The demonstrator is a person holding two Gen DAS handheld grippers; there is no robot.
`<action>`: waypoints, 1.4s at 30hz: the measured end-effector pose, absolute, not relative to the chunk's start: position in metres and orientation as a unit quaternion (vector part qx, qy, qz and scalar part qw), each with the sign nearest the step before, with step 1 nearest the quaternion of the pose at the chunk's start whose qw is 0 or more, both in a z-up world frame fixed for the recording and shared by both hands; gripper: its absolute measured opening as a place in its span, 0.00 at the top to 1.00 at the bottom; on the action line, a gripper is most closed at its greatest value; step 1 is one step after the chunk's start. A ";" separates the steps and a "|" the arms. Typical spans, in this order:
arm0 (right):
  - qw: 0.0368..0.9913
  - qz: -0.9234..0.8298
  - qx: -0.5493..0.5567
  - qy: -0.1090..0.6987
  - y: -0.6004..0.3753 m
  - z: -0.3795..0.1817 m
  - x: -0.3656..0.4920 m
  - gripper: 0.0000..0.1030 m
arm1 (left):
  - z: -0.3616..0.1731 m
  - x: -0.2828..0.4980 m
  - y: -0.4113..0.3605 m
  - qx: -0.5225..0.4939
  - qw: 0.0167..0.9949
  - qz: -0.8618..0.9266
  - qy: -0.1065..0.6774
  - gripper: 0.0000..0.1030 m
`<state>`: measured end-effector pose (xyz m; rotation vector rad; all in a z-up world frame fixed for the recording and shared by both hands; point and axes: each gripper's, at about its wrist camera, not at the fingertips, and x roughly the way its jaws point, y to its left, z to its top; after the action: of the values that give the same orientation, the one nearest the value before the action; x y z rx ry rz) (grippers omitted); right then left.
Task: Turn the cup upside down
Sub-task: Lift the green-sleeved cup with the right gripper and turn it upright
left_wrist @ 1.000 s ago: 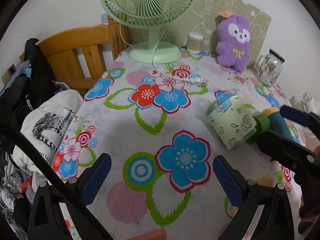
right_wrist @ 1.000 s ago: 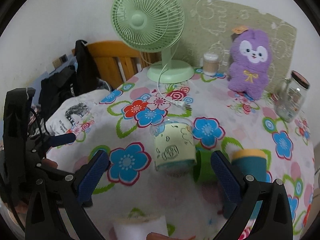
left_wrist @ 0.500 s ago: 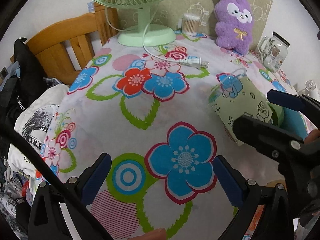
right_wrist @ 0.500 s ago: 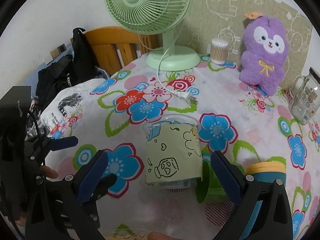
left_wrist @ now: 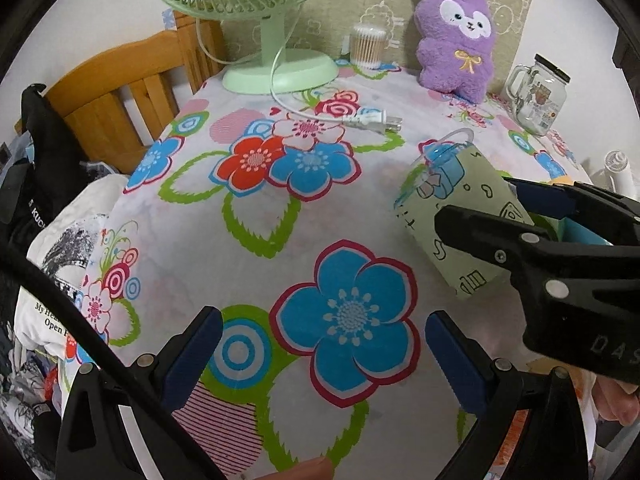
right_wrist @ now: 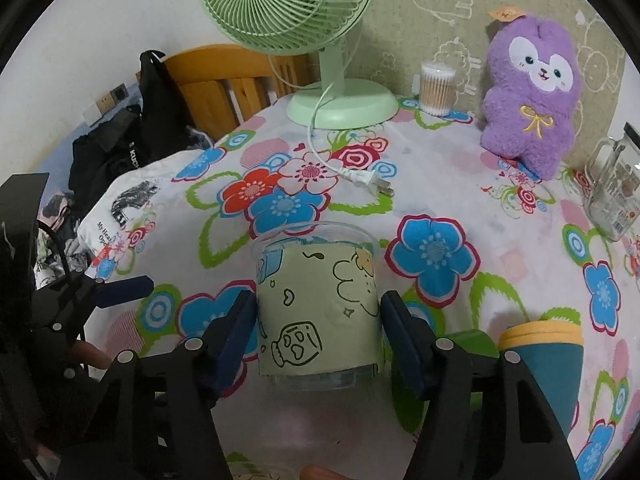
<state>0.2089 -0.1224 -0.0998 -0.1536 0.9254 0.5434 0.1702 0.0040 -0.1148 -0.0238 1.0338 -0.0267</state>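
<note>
A clear plastic cup with a pale green cartoon sleeve (right_wrist: 316, 304) stands upright on the flowered tablecloth, rim up. My right gripper (right_wrist: 318, 340) has closed its blue pads on both sides of the cup's lower half. In the left wrist view the same cup (left_wrist: 452, 216) sits at the right with the right gripper's black fingers (left_wrist: 512, 240) clamped across it. My left gripper (left_wrist: 320, 356) is open and empty, hovering low over a blue flower near the table's front edge, left of the cup.
A teal cup with a yellow rim (right_wrist: 540, 356) and a green cup (right_wrist: 476, 344) stand right of the held cup. A green fan (right_wrist: 288, 4), its plug cord (right_wrist: 364, 178), a cotton swab jar (right_wrist: 436, 88), a purple plush (right_wrist: 532, 92) and a glass mug (right_wrist: 616, 196) line the back.
My right gripper moved forward around the cup and closed from wide open onto its sides. My left gripper drifted a little forward and stayed open.
</note>
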 end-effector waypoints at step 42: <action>0.895 0.161 -0.027 0.415 -0.252 -0.057 -0.041 0.38 | -0.062 0.053 -0.065 0.004 0.898 -0.055 0.437 0.01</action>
<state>-0.0410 -0.2518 -0.0565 -0.0551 0.8596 0.3340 0.0531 -0.0653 -0.0618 0.0079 0.9056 -0.1133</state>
